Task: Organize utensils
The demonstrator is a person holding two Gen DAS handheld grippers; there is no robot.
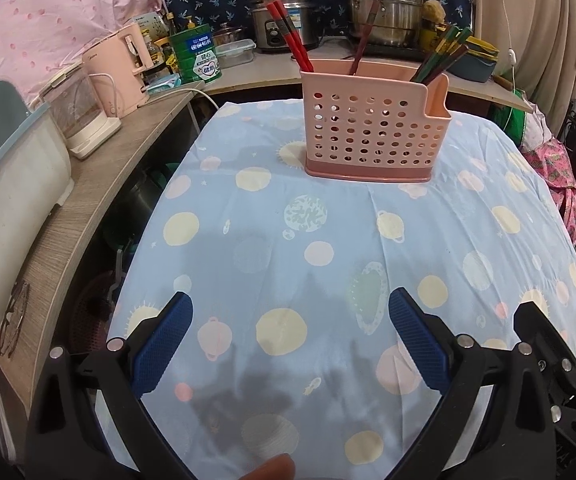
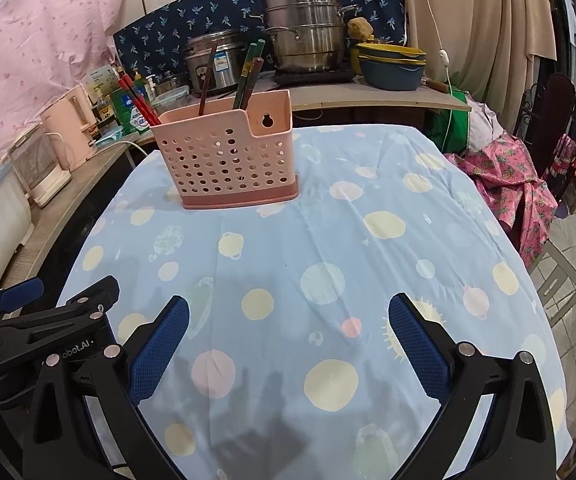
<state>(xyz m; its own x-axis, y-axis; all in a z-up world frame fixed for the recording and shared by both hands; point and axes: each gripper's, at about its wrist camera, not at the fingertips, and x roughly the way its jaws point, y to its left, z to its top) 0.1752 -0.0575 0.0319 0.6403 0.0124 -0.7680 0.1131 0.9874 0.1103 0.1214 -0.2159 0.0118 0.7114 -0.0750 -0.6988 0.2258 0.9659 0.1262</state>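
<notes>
Both tongs, left (image 1: 289, 344) and right (image 2: 288, 344), gape empty over planet-print blue worktop (image 1: 327, 240); red (image 1: 289, 36), brown (image 1: 365, 36), green chopsticks (image 1: 441, 54) already in perforated pink plastic caddy (image 1: 371, 128), apparently done.

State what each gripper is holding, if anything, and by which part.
Nothing is held. The left gripper and right gripper both have open jaws above the tablecloth; all chopsticks stand in the pink holder.

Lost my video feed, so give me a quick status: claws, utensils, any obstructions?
Left claw open, empty. Right claw open, empty. Red chopsticks, brown utensil, green chopsticks all upright in pink holder. Tablecloth between: nothing blocking.
</notes>
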